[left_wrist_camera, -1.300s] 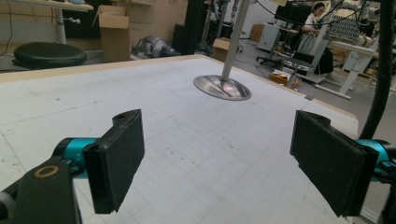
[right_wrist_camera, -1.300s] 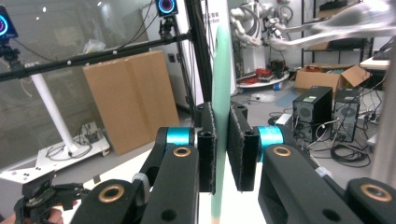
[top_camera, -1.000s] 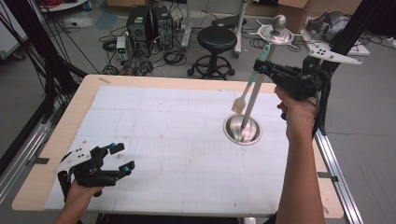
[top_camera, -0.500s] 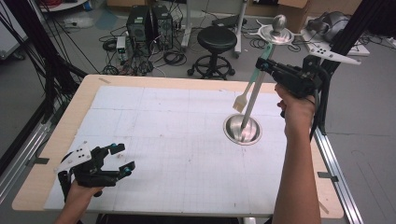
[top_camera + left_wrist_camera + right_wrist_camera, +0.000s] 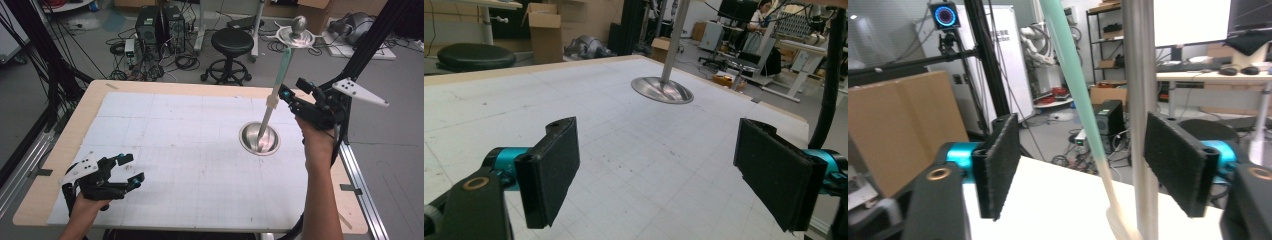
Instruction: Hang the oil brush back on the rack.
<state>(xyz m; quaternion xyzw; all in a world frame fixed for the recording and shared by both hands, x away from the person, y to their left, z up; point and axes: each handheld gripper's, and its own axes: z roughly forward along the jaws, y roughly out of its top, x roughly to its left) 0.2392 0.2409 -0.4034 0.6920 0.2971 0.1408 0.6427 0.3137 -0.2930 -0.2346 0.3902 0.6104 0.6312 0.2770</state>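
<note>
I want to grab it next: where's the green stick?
In the high view the green stick leans on the stand's pole at the table's right, just off the right gripper.

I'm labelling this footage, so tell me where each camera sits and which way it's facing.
High view: above the person's side, looking forward and down on the table; both forearms enter from below, left tongs and right tongs.
Left gripper view: rides the left tongs, low over the table, facing the stand's steel base; its own open jaws show.
Right gripper view: rides the right tongs, facing the steel rod and green-handled tool.
Shared: all three show the steel stand.
</note>
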